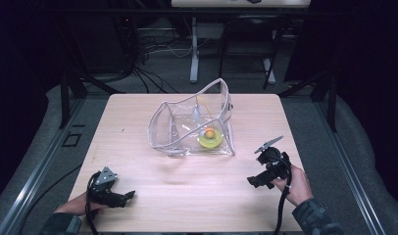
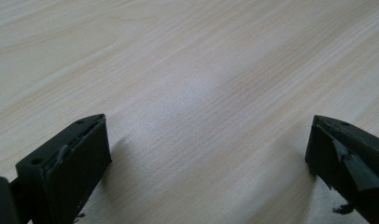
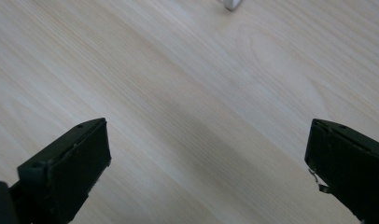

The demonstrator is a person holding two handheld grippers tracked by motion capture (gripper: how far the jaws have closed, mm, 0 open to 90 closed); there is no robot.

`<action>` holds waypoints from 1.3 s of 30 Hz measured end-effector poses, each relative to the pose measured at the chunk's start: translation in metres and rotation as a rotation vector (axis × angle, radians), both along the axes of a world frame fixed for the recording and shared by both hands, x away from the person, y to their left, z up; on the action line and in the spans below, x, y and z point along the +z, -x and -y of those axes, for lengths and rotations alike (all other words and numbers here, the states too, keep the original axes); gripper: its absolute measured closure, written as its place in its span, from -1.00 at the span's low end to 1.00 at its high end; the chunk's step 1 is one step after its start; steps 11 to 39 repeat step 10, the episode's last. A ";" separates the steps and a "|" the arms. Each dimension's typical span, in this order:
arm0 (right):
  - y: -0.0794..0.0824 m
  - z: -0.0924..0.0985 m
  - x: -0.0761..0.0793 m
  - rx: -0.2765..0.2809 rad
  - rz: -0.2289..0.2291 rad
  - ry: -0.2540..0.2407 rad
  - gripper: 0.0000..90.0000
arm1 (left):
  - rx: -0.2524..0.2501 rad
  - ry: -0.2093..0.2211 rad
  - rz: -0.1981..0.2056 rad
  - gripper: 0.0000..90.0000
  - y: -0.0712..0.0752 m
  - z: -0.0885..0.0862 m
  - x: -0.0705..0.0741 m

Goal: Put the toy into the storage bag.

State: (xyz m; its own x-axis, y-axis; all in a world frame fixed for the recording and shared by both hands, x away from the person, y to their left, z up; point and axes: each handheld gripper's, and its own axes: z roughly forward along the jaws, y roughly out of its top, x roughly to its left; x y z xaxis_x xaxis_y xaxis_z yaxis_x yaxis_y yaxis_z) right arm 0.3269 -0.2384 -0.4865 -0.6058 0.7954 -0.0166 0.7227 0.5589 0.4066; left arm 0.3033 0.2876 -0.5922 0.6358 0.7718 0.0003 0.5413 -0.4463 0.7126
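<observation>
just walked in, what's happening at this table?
A person holds a gripper in each hand over a wooden table. The left gripper sits low at the near left edge, the right gripper at the near right. Both have their jaws wide apart with nothing between them. A clear plastic bag stands open mid-table, untouched, with a yellow-green ring and an orange ball inside.

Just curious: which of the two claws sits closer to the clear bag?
The right claw: it lies just below the clear bag's right corner, while the left claw rests farther off.
</observation>
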 end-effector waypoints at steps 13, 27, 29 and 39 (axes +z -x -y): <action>-0.004 0.008 -0.017 -0.042 0.007 0.054 -1.00 | 0.001 0.003 -0.001 -1.00 0.000 0.000 0.000; -0.004 0.008 -0.017 -0.042 0.007 0.054 -1.00 | 0.001 0.003 -0.001 -1.00 0.000 0.000 0.000; -0.004 0.008 -0.017 -0.042 0.007 0.054 -1.00 | 0.001 0.003 -0.001 -1.00 0.000 0.000 0.000; -0.004 0.008 -0.017 -0.042 0.007 0.054 -1.00 | 0.001 0.003 -0.001 -1.00 0.000 0.000 0.000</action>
